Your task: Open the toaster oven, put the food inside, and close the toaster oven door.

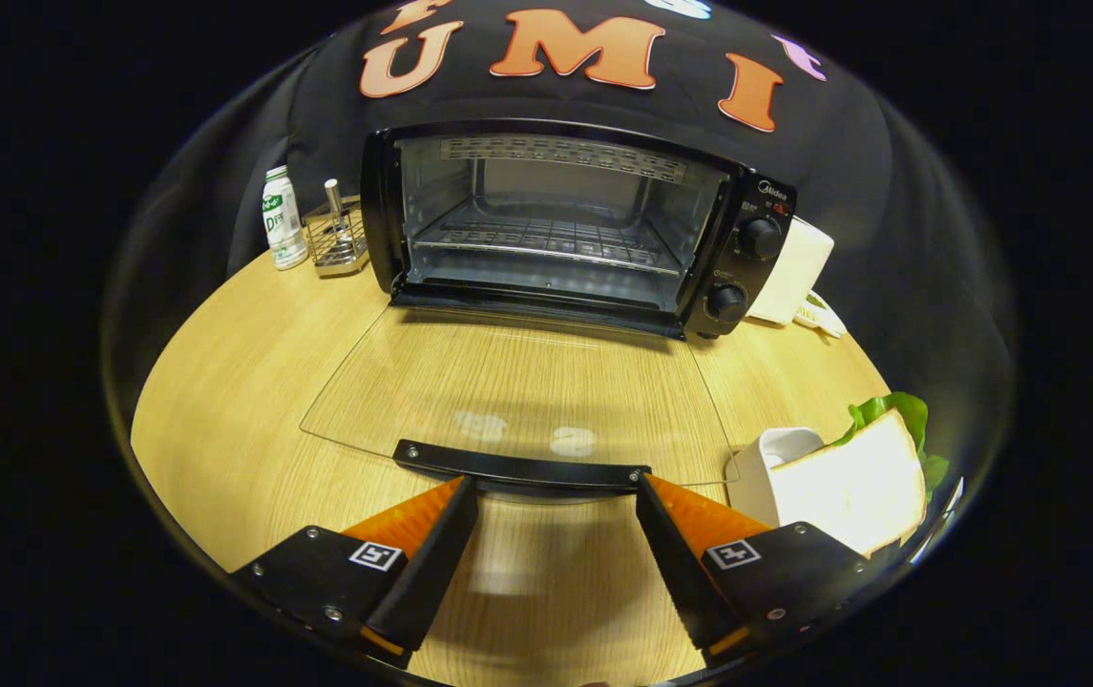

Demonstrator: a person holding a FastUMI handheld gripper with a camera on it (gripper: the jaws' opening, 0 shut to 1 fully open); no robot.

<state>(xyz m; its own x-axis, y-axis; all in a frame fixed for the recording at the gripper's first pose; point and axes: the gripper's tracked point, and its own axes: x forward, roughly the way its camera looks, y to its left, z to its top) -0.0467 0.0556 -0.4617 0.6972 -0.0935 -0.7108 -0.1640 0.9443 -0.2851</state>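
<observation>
A black toaster oven [746,248] stands at the back of the wooden table [241,401], its glass door [517,382] swung fully down and lying flat toward me. The wire rack [546,239] inside is bare. The door's black handle [519,468] lies just ahead of my fingertips. My gripper [557,489] is open, its fingers wide apart with nothing between them. A sandwich [856,482] of white bread with green lettuce [894,408] leans on a white holder [766,463] just right of the right finger.
Left of the oven stand a small white bottle [283,218] and a wire rack holder [336,234] with a metal utensil. A white appliance [799,267] sits behind the oven's right side, near the two control knobs [758,239].
</observation>
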